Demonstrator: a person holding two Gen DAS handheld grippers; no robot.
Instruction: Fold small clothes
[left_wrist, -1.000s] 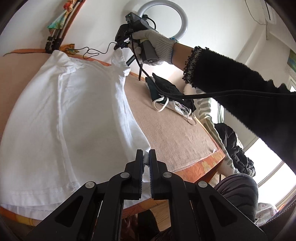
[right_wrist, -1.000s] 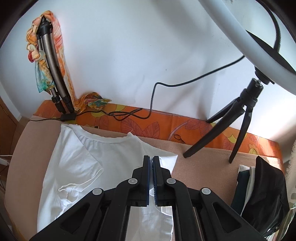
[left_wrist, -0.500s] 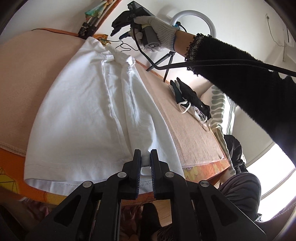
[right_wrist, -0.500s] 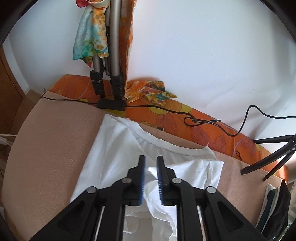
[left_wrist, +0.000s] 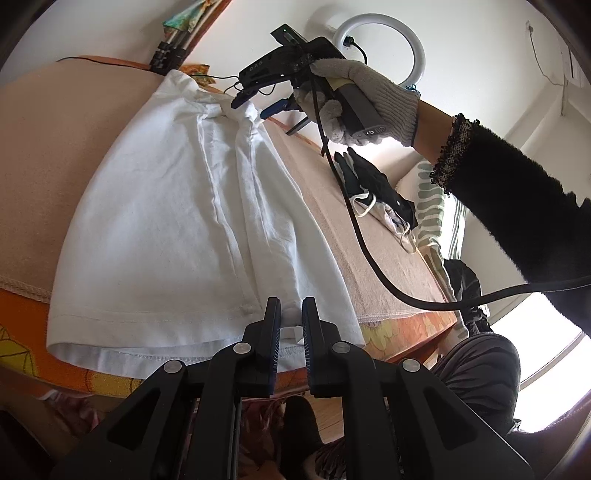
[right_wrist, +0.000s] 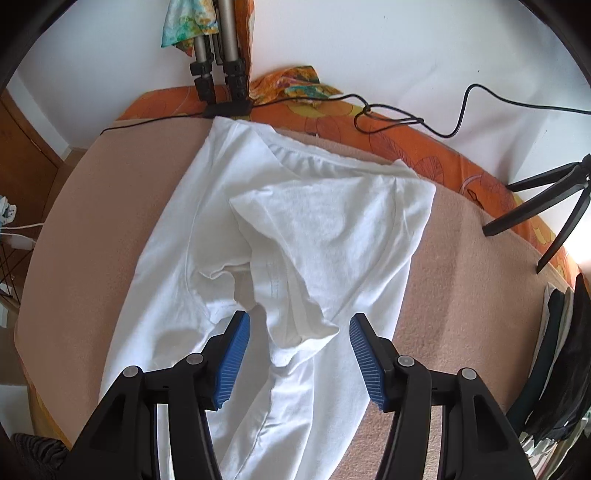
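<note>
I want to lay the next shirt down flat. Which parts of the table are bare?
Bare beige cover left of the white T-shirt, and a strip between it and the dark clothes pile. Crowded: the back edge, with cables and tripod legs.

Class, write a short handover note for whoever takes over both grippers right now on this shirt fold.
Left gripper: jaws narrowly parted at the hem of the white T-shirt; whether they pinch the cloth is unclear.
Right gripper: open, above the folded-in sleeve.
The shirt lies flat on the beige cloth, its right side and sleeve folded over the middle.
Left to do: check the left grip, smooth the bunched sleeve, fold the other side, then fold hem to collar.
</note>
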